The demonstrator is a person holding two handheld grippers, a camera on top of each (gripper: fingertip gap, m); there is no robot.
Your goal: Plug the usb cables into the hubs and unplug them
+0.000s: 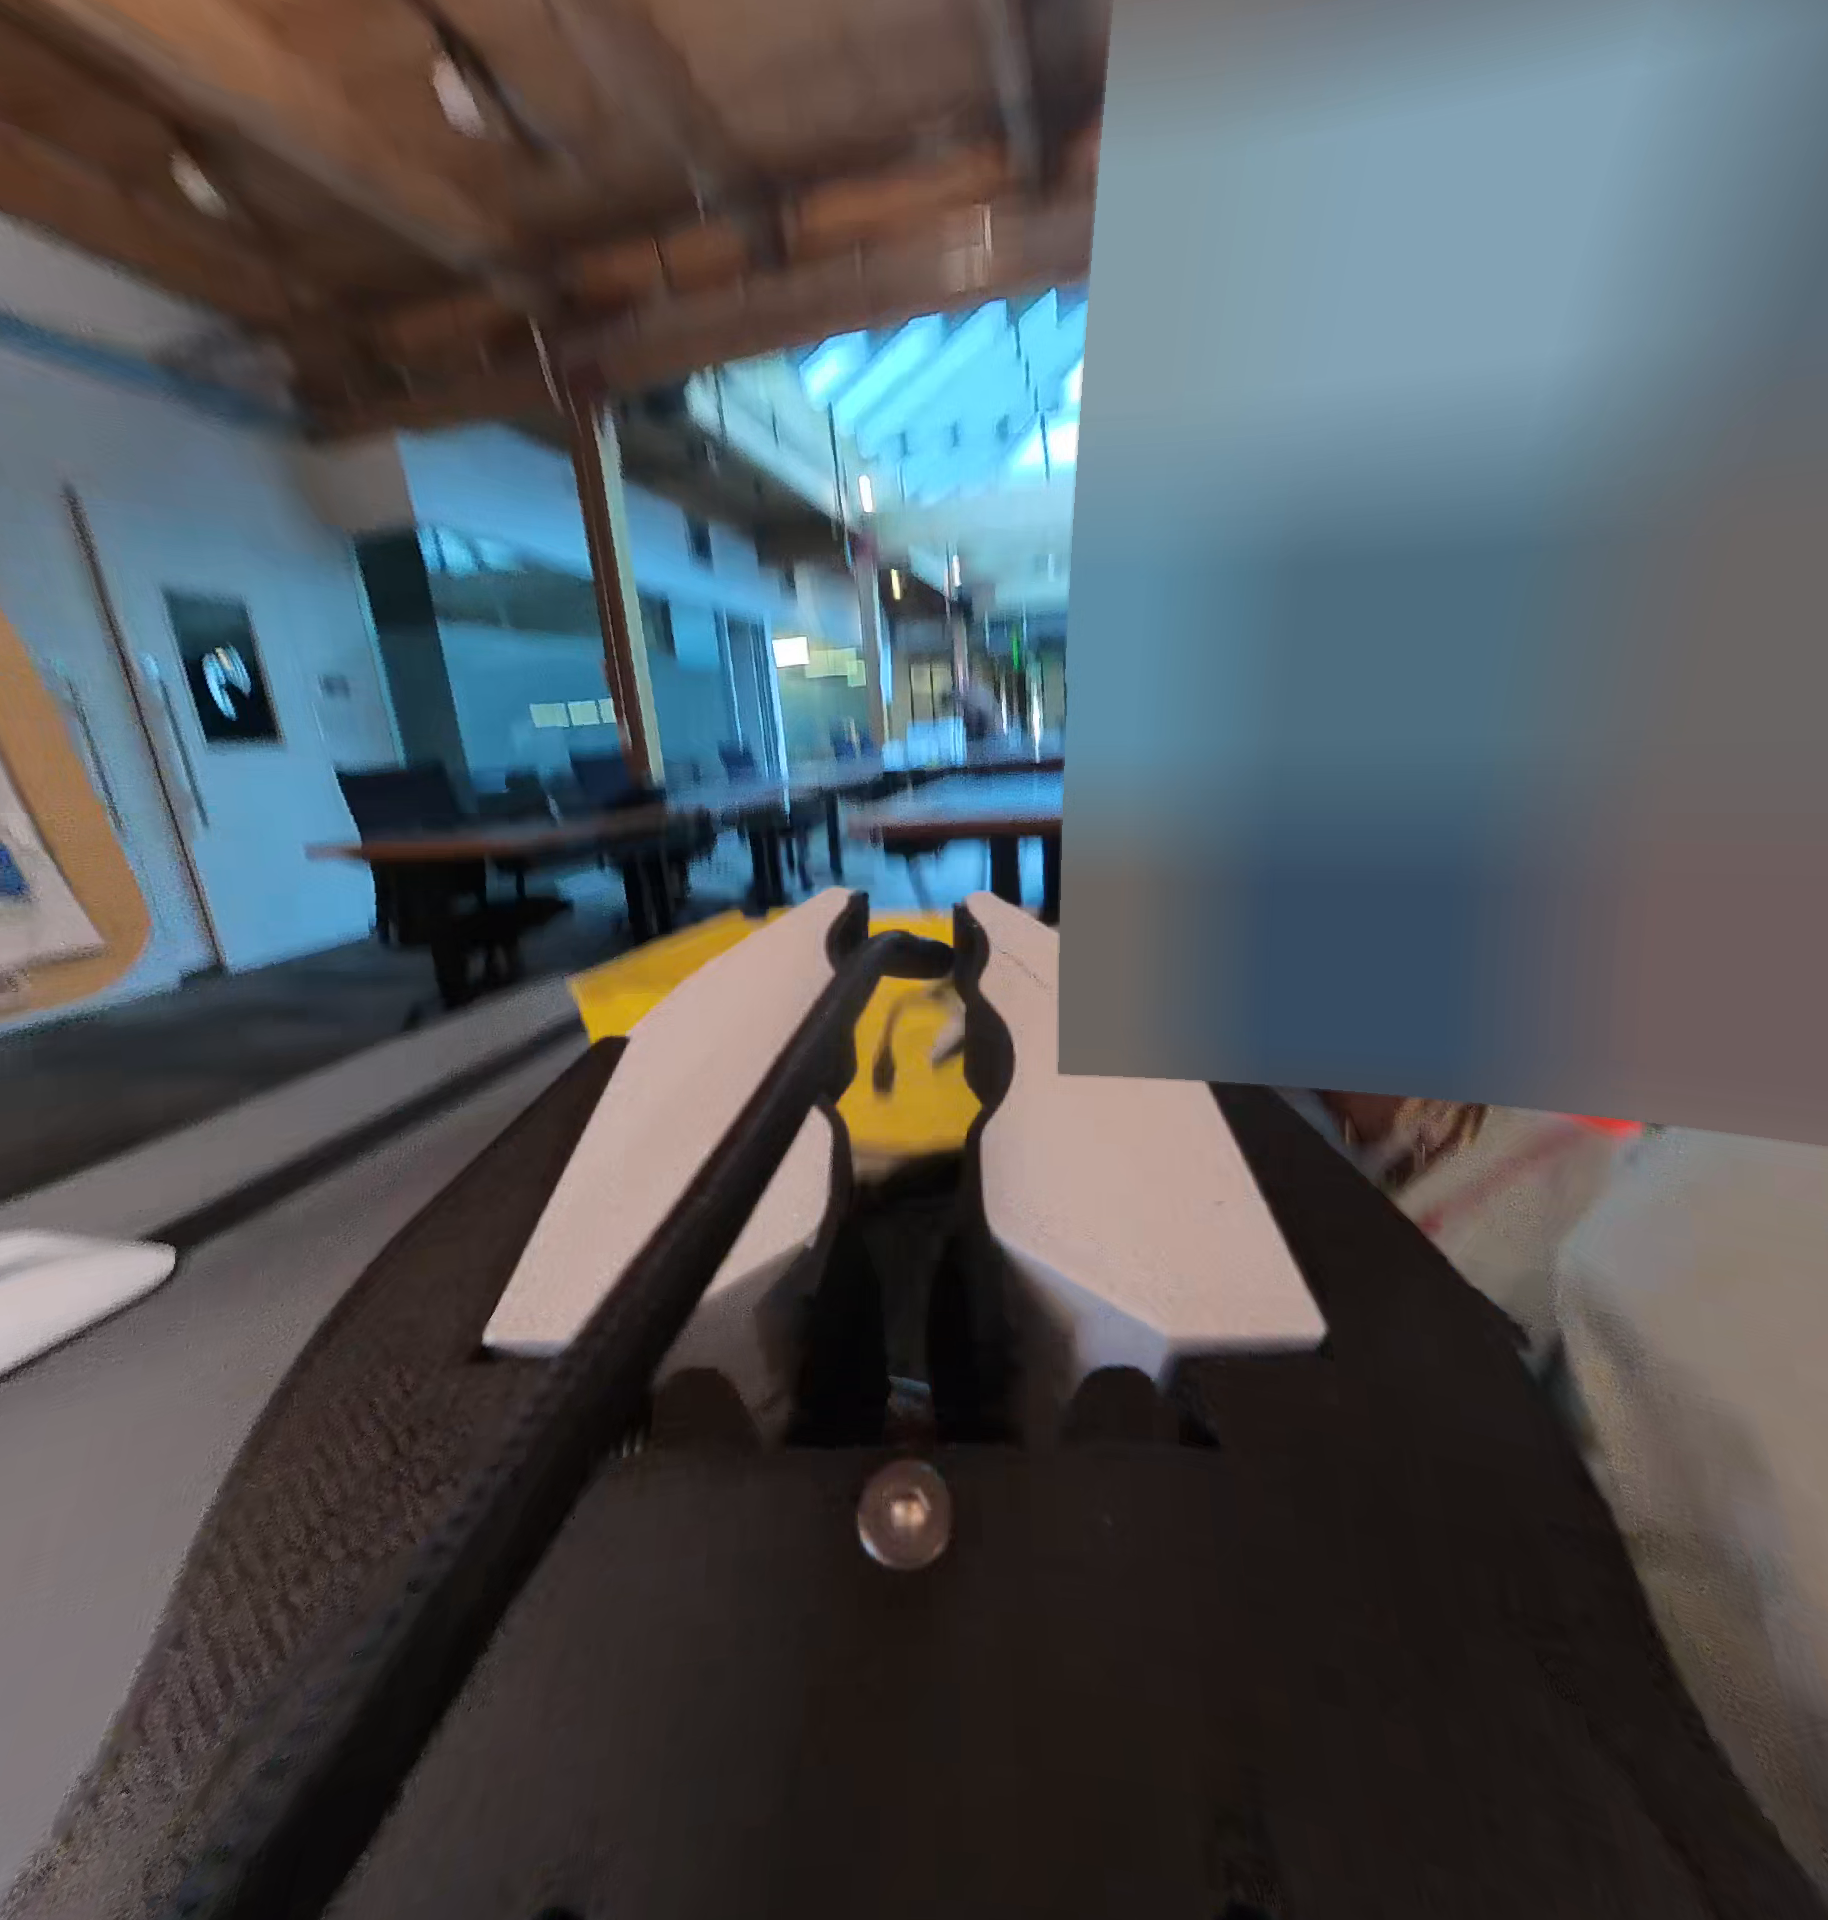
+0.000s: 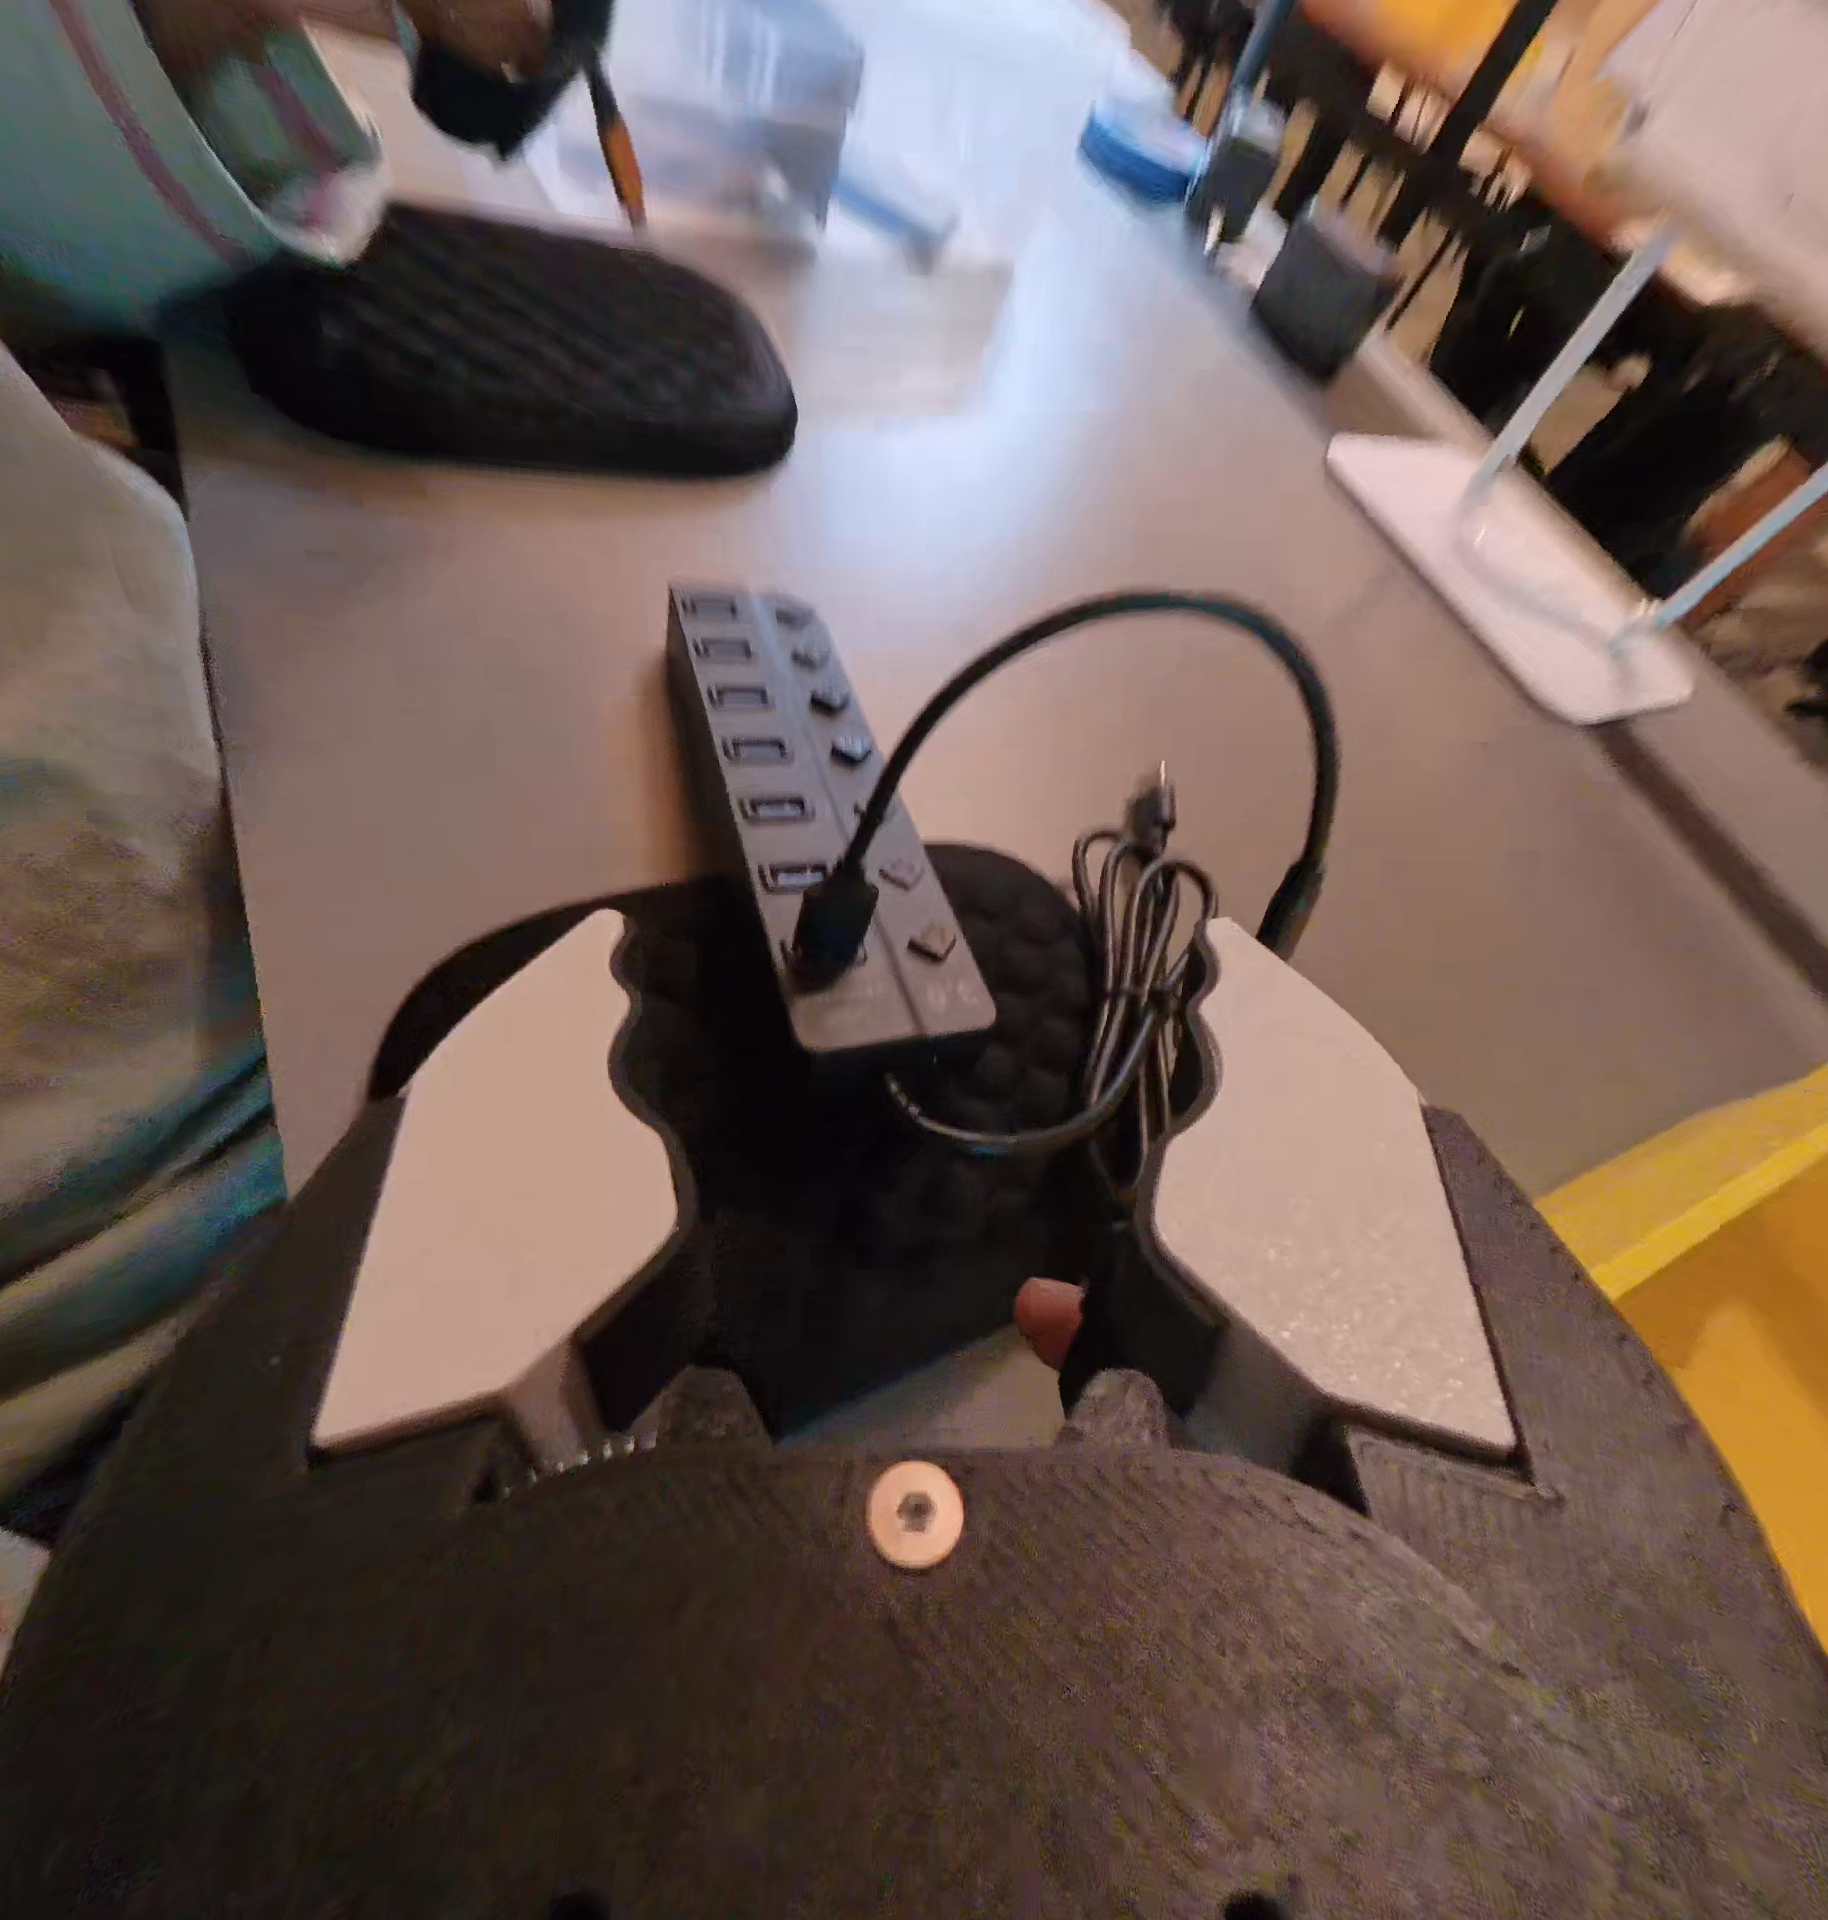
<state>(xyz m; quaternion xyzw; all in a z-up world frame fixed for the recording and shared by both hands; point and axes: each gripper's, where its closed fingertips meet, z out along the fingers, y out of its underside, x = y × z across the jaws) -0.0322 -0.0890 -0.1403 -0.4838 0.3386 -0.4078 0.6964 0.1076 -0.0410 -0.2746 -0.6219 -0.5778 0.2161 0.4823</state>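
Tabletop hub (image 2: 827,821) beyond right gripper (image 2: 915,1029)

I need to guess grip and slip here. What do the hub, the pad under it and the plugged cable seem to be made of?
USB hub: likely hard matte black plastic, with crisp edges and moulded ports. Pad beneath: soft-looking black material, maybe rubber or foam, with a bumpy quilted texture. Plugged cable: smooth black rubbery or plastic jacket that holds a springy loop. Blur leaves the finish uncertain.

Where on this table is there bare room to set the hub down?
Bare grey table lies left of the USB hub, short of the far black pad, and between the cable loop and white stand base. The bundled cable crowds the near pad.
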